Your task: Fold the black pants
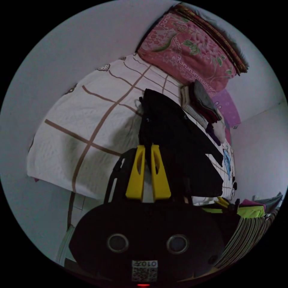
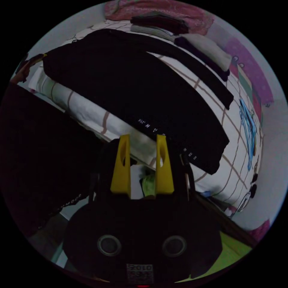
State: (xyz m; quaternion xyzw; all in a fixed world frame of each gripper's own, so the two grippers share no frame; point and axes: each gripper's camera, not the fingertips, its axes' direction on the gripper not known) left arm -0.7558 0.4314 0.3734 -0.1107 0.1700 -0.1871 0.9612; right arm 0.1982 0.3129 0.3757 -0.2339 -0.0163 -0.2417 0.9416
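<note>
Both yellow claws hold nothing: the left gripper (image 1: pixel 148 147) has its jaws nearly closed with a thin gap, the right gripper (image 2: pixel 142 137) stands parted. Black pants (image 2: pixel 132 90) lie spread flat on the checked bedsheet (image 1: pixel 90 120). I'd pinch the near hem corners cleanly, then lift evenly to avoid wrinkles

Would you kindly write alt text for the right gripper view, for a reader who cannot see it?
Black pants lie spread across a bed with a white checked cover. The right claw, with yellow jaws apart and holding nothing, hovers at the bed's near edge. Folded clothes are stacked at the far side of the bed, and blue hangers lie beside the pants.
</note>
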